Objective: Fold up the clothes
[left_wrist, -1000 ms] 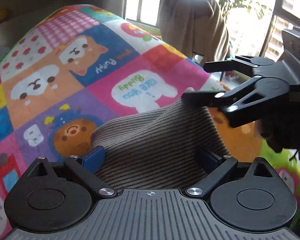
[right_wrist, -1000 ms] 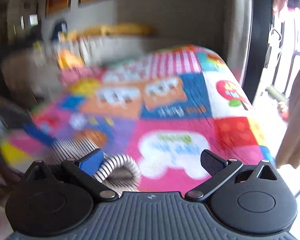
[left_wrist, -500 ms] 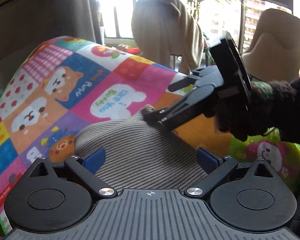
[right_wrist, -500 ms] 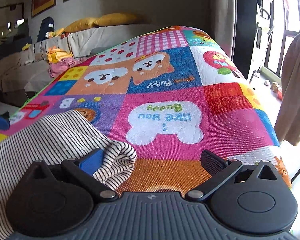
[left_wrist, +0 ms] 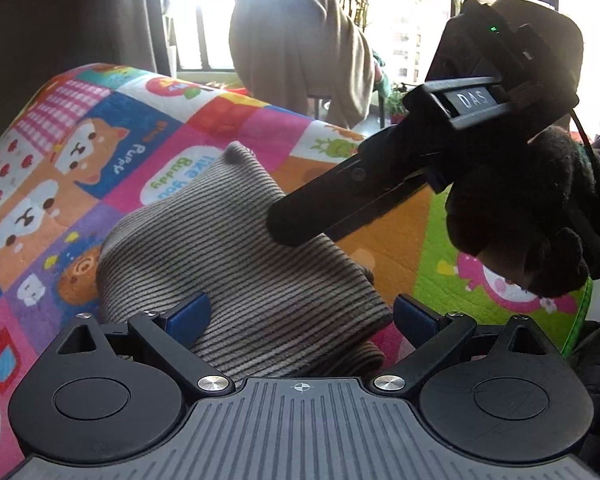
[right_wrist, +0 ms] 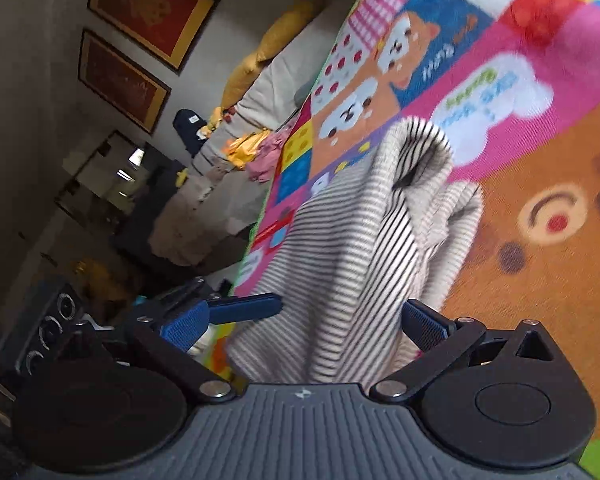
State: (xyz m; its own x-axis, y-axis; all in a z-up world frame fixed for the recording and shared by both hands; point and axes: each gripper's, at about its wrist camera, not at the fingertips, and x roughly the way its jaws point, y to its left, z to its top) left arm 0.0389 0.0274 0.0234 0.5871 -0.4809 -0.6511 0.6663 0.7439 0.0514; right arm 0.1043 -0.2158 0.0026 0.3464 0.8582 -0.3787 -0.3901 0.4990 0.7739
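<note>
A grey-and-black striped garment (left_wrist: pixel 236 264) lies bunched on the colourful cartoon play mat (left_wrist: pixel 100 152). My left gripper (left_wrist: pixel 302 316) is open, and the garment's near edge lies between its blue pads (left_wrist: pixel 188 316). The right gripper (left_wrist: pixel 284 228), held by a black-gloved hand (left_wrist: pixel 540 220), reaches in from the right, its tip against the middle of the cloth. In the right wrist view, which is rolled sideways, the right gripper (right_wrist: pixel 304 320) is open over a raised, rolled fold of the garment (right_wrist: pixel 352 248). One blue finger (right_wrist: pixel 244 305) of the left gripper shows at the left.
A chair draped in beige cloth (left_wrist: pixel 300 52) stands by the bright window behind the mat. A sofa with yellow cushions (right_wrist: pixel 260 60) and a pile of clothes (right_wrist: pixel 256 148) lies beyond the mat's far side. The mat's green edge (left_wrist: pixel 580 312) is at the right.
The right gripper has rolled sideways and come down onto the middle of the garment. The cloth's far edge now sits further up the mat, with a fold standing up.
</note>
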